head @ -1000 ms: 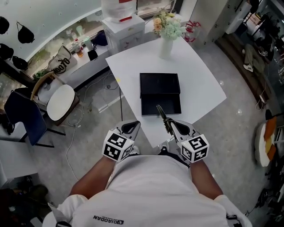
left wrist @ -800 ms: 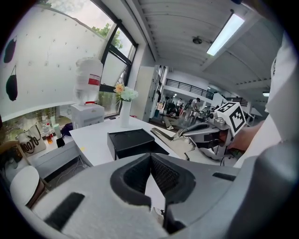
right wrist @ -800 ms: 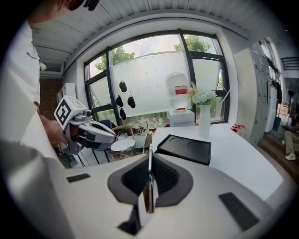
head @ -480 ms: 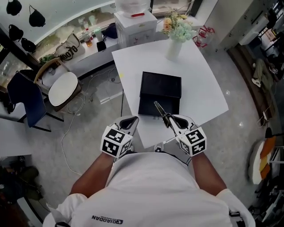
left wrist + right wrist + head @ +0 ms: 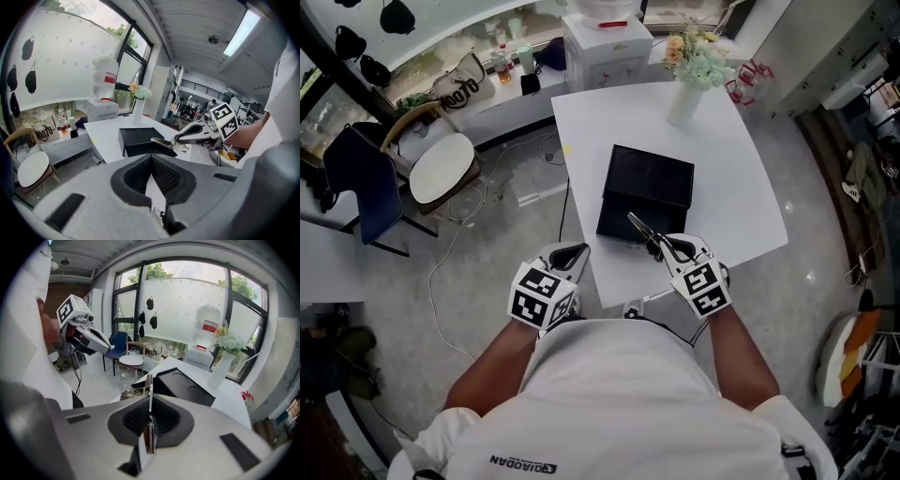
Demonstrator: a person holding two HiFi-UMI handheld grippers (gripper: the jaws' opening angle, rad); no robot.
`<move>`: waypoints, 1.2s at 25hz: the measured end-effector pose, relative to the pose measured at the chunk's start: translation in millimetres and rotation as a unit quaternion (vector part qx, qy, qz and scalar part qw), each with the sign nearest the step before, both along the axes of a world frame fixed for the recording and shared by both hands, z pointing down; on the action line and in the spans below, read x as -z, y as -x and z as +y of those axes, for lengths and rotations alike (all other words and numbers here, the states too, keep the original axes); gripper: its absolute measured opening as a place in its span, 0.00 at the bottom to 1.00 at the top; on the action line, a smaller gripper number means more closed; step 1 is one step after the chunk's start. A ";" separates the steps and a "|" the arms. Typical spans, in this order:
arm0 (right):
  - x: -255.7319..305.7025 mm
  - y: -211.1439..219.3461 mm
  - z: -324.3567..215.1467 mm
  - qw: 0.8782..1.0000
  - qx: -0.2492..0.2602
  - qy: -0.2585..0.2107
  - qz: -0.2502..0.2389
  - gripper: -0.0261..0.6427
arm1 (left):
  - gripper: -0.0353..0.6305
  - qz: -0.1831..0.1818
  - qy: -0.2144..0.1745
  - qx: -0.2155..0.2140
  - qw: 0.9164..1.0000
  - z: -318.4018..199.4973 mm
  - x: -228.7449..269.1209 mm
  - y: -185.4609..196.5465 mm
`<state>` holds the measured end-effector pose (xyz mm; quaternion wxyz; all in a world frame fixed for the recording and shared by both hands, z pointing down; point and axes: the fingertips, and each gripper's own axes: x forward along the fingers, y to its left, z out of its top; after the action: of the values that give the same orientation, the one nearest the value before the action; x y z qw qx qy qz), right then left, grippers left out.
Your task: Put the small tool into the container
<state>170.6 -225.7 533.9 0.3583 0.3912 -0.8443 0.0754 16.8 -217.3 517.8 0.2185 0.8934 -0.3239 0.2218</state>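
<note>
A black open container lies on the white table, its lid part to the far side. My right gripper is shut on a small metal tool, whose tip reaches over the container's near edge. In the right gripper view the tool stands thin and upright between the jaws, with the container just beyond. My left gripper hangs off the table's near left corner, jaws together and empty. From the left gripper view the tool shows in front of the container.
A white vase with flowers stands at the table's far edge. A white cabinet is behind the table. A chair with a round white seat and cables on the floor lie to the left.
The head camera has shifted, so table and container sit further right and higher in the picture. Both grippers keep nearly the same places; the tool stays held over the container's near edge.
</note>
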 end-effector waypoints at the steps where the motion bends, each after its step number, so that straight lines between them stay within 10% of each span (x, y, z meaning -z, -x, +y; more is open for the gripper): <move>1: -4.4 0.4 -1.2 1.000 0.011 0.001 0.014 0.05 | 0.07 -0.001 0.001 0.001 1.000 -0.1 -0.2 1.2; 9: -41.4 8.4 -26.8 0.984 0.109 -0.013 0.143 0.06 | 0.07 -0.006 0.008 0.021 1.000 0.3 -4.4 18.3; 30: -118.8 22.4 -102.8 0.960 0.166 -0.022 0.224 0.06 | 0.07 -0.018 0.032 0.104 0.994 8.2 -16.3 72.6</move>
<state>148.2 -328.5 652.7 0.5369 0.2597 -0.7973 -0.0930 -55.8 -209.1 534.0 0.2633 0.8432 -0.4116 0.2241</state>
